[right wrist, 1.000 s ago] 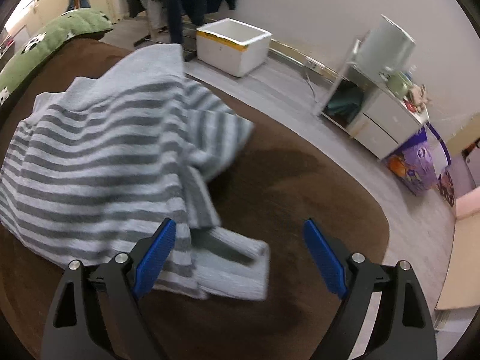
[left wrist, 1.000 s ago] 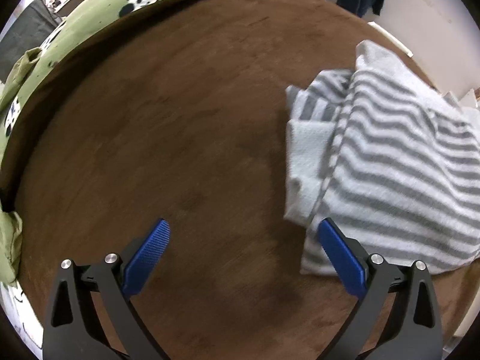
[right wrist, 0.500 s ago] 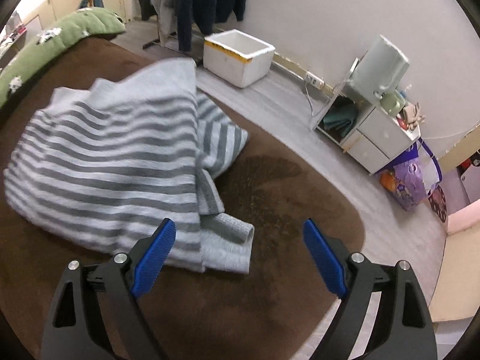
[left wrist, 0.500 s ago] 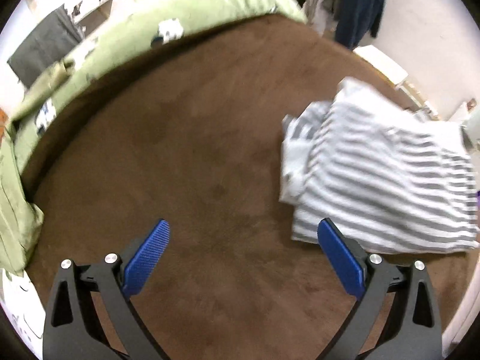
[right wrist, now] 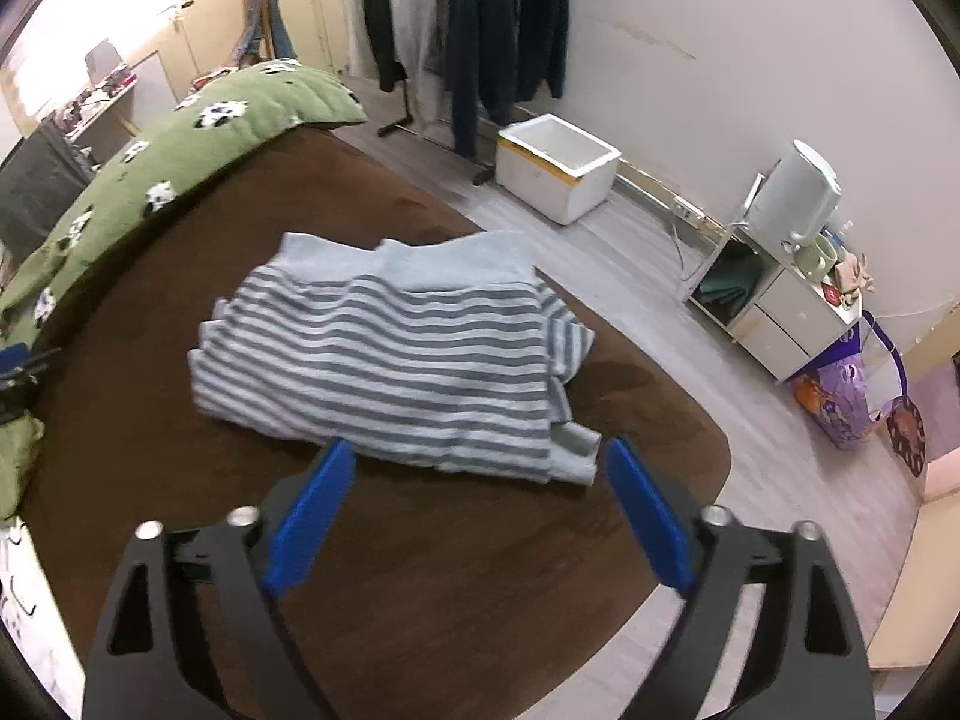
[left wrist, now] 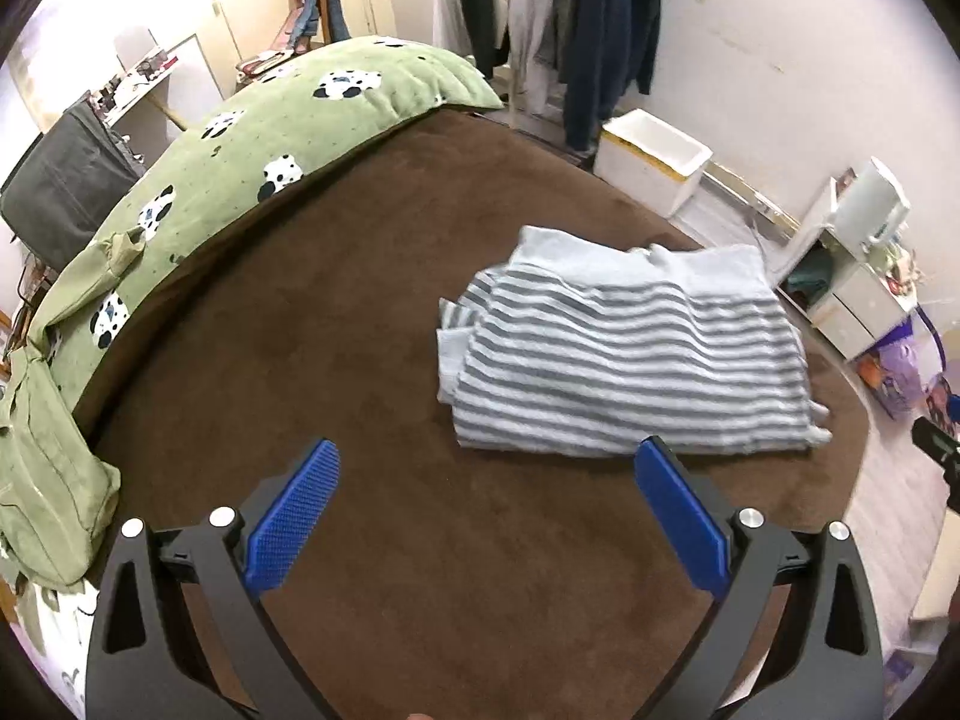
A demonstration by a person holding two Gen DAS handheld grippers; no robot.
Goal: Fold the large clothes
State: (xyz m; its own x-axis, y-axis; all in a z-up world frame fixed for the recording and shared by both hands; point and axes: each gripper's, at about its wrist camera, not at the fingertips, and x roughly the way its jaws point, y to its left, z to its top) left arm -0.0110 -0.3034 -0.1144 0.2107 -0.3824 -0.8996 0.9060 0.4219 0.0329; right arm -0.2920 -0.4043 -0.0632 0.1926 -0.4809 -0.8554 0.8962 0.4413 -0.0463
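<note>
The striped sweater (right wrist: 396,354) lies folded near the brown bed's (right wrist: 480,570) right edge. My left gripper (left wrist: 489,519) and right gripper (right wrist: 474,516) hang spread and empty, the right's jaws just widened. The cuff, I think, pokes out; I'd tuck it squarely.
</note>
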